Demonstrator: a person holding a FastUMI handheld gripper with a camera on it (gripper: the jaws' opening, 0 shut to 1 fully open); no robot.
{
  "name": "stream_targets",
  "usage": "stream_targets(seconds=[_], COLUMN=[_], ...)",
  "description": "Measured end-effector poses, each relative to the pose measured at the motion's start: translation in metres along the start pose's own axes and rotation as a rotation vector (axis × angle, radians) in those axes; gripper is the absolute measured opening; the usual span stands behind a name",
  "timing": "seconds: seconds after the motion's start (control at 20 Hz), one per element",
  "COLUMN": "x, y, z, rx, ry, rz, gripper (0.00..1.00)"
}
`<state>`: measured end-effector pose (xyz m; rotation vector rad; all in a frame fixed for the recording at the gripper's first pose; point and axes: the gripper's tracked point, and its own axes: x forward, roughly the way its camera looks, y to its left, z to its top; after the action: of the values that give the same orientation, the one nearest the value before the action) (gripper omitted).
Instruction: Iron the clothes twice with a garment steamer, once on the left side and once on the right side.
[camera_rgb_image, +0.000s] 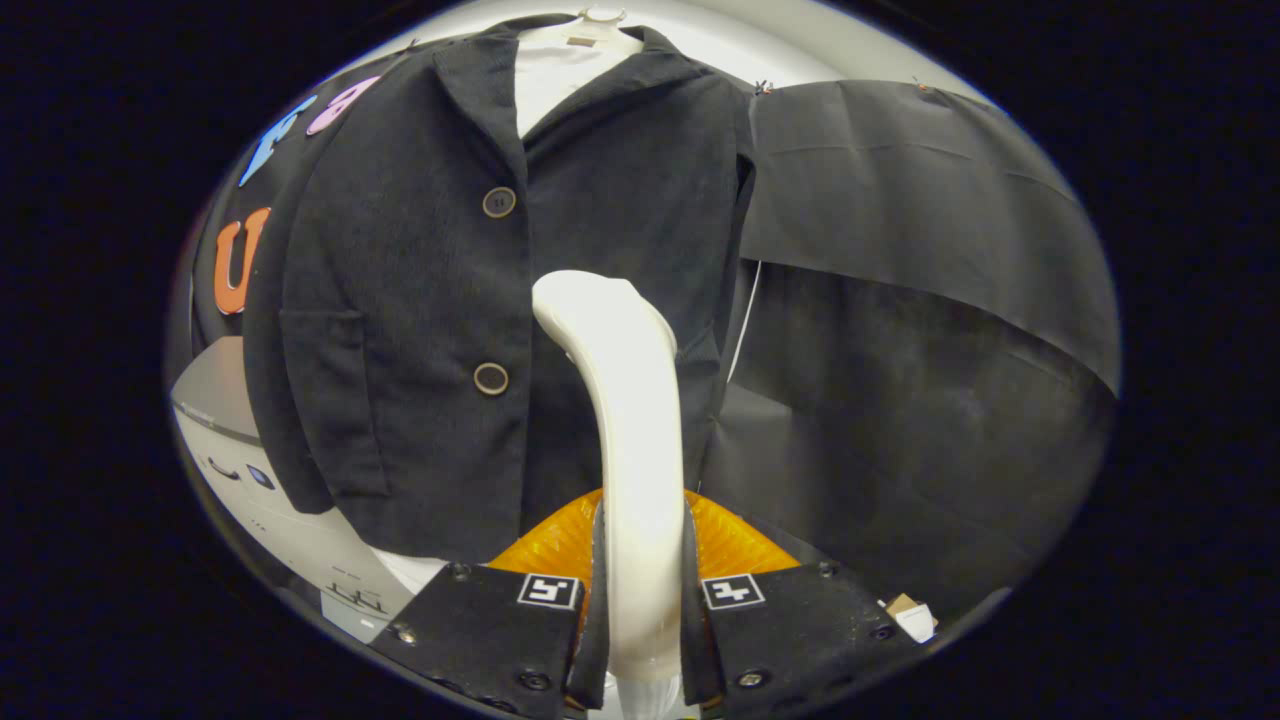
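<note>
One hand-held gripper (640, 600), its two fingers pressed on either side of the white, curved plastic garment steamer handle (625, 420), which rises between them and bends forward at its top against the clothing. One dark, ribbed corduroy jacket (400, 300) with two round brown buttons (499, 202), hung on a white hanger (600, 20) over a white inner garment (545, 80), just beyond the steamer's head. One orange ribbed part (730, 545) behind the fingers. One white appliance body (270, 500) below the jacket's hem, on the left.
</note>
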<state>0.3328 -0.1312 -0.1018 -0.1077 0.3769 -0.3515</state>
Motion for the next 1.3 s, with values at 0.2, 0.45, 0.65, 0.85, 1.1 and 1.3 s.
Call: stream_targets(seconds=[0.2, 0.45, 0.65, 0.85, 1.1, 1.3], x=[0.001, 0.010, 0.012, 0.013, 0.010, 0.008], y=[0.002, 0.003, 0.002, 0.001, 0.008, 0.013], z=[-0.027, -0.064, -0.090, -0.112, -0.136, -0.153], rx=[0.026, 0.056, 0.061, 0.051, 0.035, 0.021], ry=[0.054, 0.129, 0.179, 0.210, 0.245, 0.277], rz=[0.007, 0.024, 0.029, 0.028, 0.042, 0.053], gripper=[0.32, 0.31, 0.32, 0.31, 0.31, 0.31])
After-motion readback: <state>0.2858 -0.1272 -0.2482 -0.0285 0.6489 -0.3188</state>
